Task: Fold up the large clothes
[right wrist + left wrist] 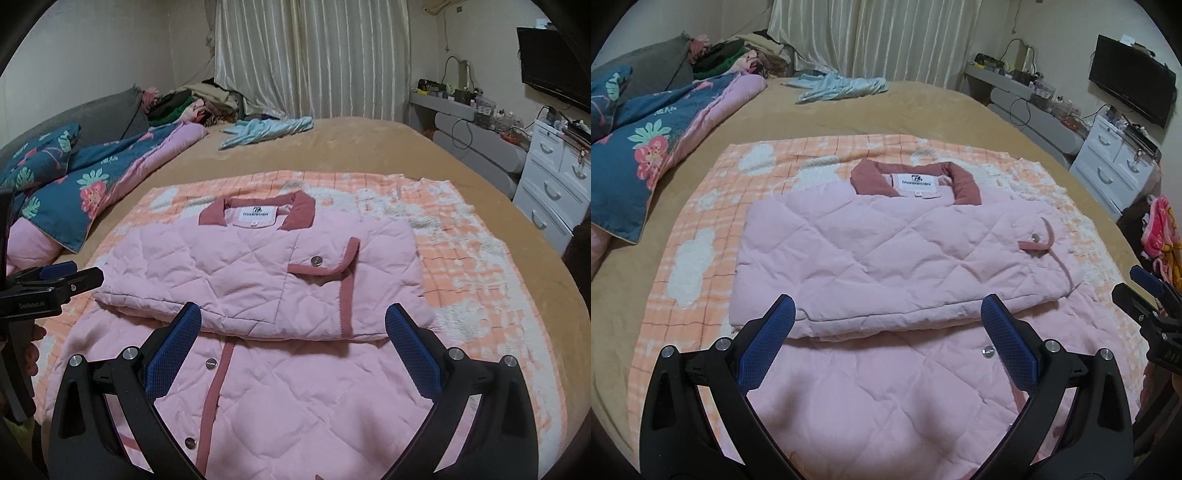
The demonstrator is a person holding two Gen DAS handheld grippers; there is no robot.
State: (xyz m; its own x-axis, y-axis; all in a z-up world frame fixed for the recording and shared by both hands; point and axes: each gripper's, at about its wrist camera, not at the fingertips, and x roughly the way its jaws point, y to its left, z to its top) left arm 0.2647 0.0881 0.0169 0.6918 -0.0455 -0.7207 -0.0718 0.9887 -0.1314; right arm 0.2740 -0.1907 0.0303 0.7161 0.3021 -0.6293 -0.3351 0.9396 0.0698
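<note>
Bed (923, 107) — jacket (886, 251) beneath open left gripper (886, 306).

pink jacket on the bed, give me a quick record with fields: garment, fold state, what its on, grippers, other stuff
garment: pink quilted jacket with a darker pink collar
fold state: partly folded, a doubled layer on the collar half, near half flat
surface: orange checked blanket on a tan bed
left gripper: open, holds nothing
right gripper: open, holds nothing
other: floral quilt, light blue garment
</note>
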